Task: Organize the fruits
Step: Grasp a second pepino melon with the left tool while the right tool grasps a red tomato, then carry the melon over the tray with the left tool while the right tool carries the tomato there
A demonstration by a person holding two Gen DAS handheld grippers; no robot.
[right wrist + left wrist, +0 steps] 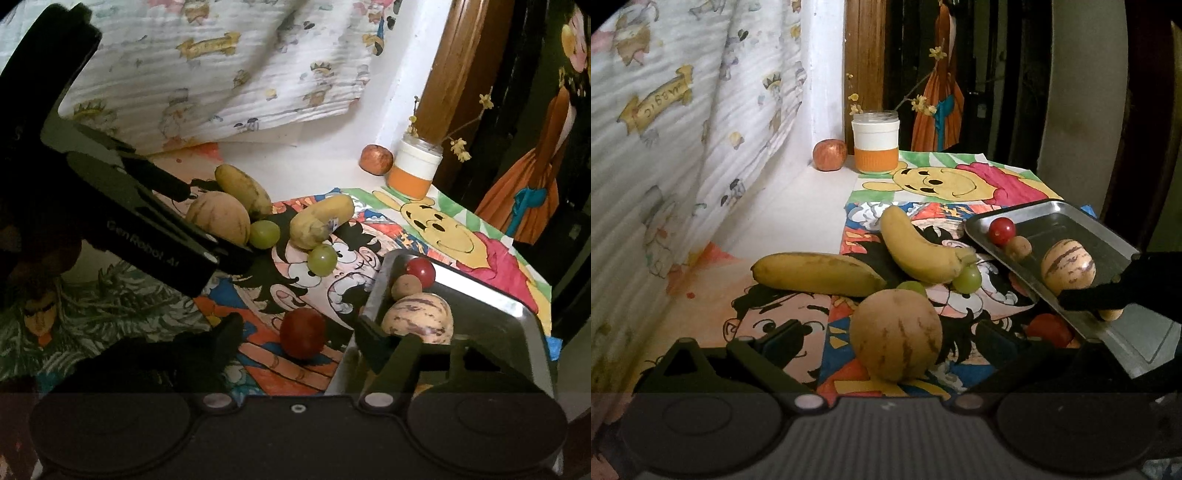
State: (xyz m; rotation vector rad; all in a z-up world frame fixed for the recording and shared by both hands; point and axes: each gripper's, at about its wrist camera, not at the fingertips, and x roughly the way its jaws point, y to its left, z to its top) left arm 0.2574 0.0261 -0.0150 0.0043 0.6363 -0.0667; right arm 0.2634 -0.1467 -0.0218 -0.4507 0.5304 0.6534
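A tan striped melon [895, 335] lies between the wide-open fingers of my left gripper [886, 339], not gripped; it also shows in the right wrist view [219, 217]. Two bananas [816, 273] [918, 247] and two green grapes [967, 279] [911, 287] lie behind it. A steel tray [1071, 218] holds a red cherry tomato [1001, 229], a small brown fruit [1018, 248] and a striped pepino [1068, 267]. My right gripper [299, 338] is open, one finger [376, 345] at the tray's near corner, with a red fruit [302, 333] between its fingers.
A red apple [830, 154] and a white-and-orange jar [875, 146] with a flower twig stand at the back by the wall. Cartoon drawings [945, 181] cover the table. A patterned quilt [683, 129] hangs along the left side.
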